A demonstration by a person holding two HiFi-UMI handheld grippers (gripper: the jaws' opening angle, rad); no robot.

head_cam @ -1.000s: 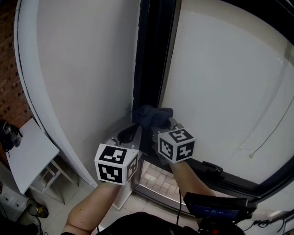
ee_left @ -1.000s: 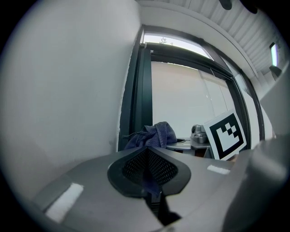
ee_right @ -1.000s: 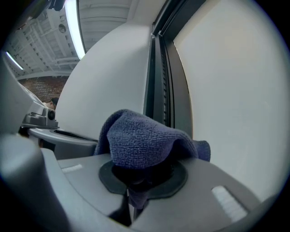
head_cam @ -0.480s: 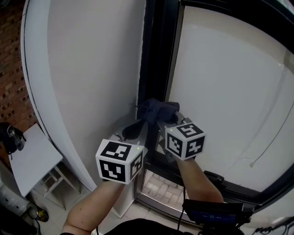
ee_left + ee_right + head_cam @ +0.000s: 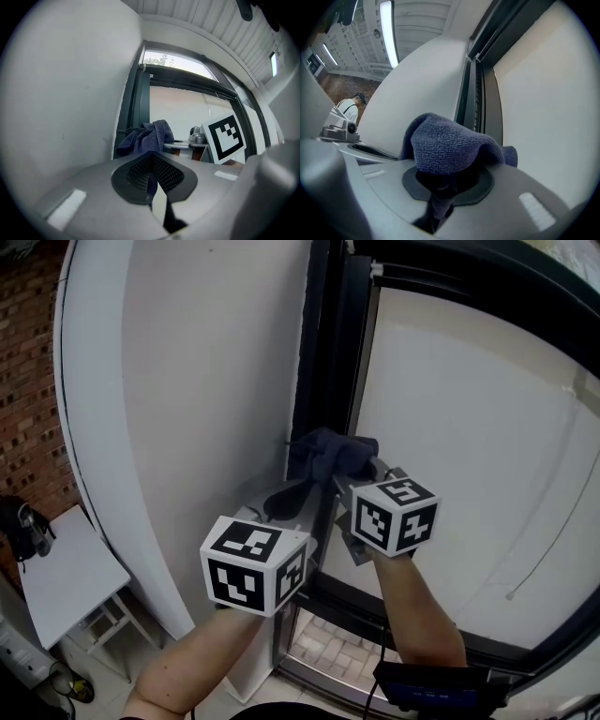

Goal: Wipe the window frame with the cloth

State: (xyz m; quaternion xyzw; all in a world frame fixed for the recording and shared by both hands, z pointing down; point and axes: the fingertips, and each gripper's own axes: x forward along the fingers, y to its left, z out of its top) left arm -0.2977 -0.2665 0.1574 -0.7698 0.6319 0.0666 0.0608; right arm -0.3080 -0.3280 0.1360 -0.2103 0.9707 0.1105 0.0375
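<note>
Down low on the upright of the window frame (image 5: 324, 381), the dark blue cloth (image 5: 334, 456) is bunched up against the dark metal, a bit above where the upright meets the bottom rail. The right gripper (image 5: 341, 478) has it. In the right gripper view the jaws are clamped on a fold of the cloth (image 5: 445, 145), which humps up over the tips and covers them. A flap spills off to the right, toward the glass. Past the cloth, the frame (image 5: 476, 93) runs on as a narrow channel between two straight edges.

The left gripper (image 5: 281, 495) sits just beside the cloth, slightly lower and to the left. Its jaws are pressed together with nothing between them, which is easy to see in the left gripper view (image 5: 153, 174). From there the cloth (image 5: 146, 137) is just ahead of the tips, but I can't tell if they touch it.

Room-wise, the upright goes a long way up to the top corner with nothing on it. Left of the frame is a wide white wall (image 5: 206, 381), right up against the frame's edge. Right of it is the big pale window pane (image 5: 469, 427). Well off to the lower left there's a small white table (image 5: 66, 568) by a brick wall (image 5: 28, 381), well apart from both grippers.
</note>
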